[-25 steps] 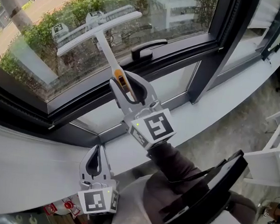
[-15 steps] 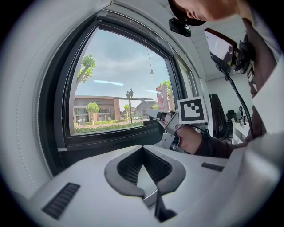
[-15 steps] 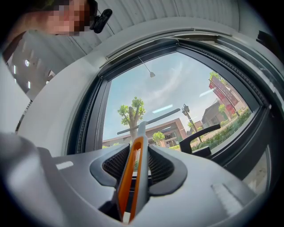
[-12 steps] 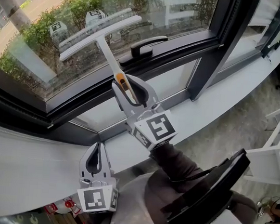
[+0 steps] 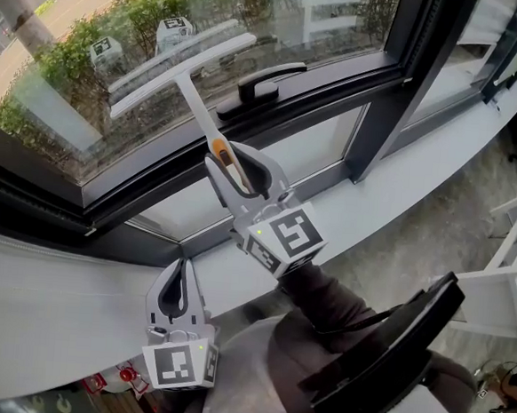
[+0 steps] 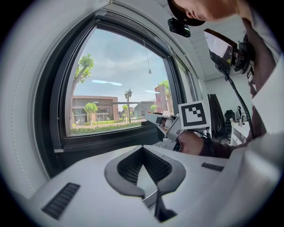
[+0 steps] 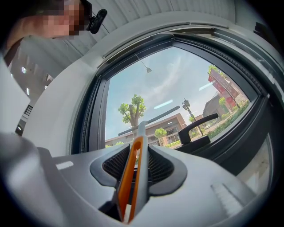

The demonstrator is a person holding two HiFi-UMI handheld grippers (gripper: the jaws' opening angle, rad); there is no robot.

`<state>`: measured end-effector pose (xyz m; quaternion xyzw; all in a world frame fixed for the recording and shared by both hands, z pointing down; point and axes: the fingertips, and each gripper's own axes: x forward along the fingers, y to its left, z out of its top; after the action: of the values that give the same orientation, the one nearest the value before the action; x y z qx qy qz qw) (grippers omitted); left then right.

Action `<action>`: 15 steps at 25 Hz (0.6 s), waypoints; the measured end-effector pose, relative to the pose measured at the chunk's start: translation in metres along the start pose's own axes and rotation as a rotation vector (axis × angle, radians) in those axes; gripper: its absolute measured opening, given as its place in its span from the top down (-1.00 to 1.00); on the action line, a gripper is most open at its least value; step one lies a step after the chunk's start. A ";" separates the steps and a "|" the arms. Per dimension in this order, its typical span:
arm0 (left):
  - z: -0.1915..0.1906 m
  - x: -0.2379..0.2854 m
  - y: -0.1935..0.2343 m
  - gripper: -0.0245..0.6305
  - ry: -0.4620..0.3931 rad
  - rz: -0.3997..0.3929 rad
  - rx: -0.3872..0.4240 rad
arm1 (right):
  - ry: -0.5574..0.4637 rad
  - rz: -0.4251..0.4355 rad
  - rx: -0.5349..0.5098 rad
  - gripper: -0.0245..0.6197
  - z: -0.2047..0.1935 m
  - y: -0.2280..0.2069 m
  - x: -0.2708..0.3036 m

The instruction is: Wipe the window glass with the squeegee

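1. Beyond the white window sill (image 5: pixel 37 308), the window glass (image 5: pixel 91 72) sits in a dark frame (image 5: pixel 402 79). A black lever handle (image 5: pixel 266 81) juts from the lower rail just right of the squeegee (image 5: pixel 182 62), near the blade's right end.
2. Through the pane, a green hedge (image 5: pixel 158 6) and a tree trunk (image 5: pixel 16 4) show outside.
3. On the glass, the squeegee's blade lies slanted, with its right end higher in the head view. Its shaft runs down and right to the right gripper (image 5: pixel 235 165).
4. The right gripper's jaws are clamped on the squeegee's grip. In the right gripper view, the grip fills the narrow gap between the ribbed pads (image 7: pixel 111 166).
5. The left gripper (image 5: pixel 179 279) hangs low over the sill, well apart from the glass. Its jaws are closed tip to tip with nothing between them.
6. The squeegee is a pale plastic T with a slim straight shaft and an orange strip down the grip. Both grippers are light grey shells with dark, finely ridged pads.
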<state>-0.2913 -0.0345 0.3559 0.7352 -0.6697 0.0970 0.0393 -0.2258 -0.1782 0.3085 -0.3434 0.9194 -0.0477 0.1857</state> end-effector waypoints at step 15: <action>-0.004 -0.002 -0.003 0.93 0.011 -0.001 0.001 | 0.052 0.003 0.058 0.54 -0.024 -0.001 -0.009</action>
<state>-0.2891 -0.0320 0.3599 0.7351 -0.6690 0.1015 0.0425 -0.2279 -0.1740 0.3336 -0.3351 0.9227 -0.0831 0.1717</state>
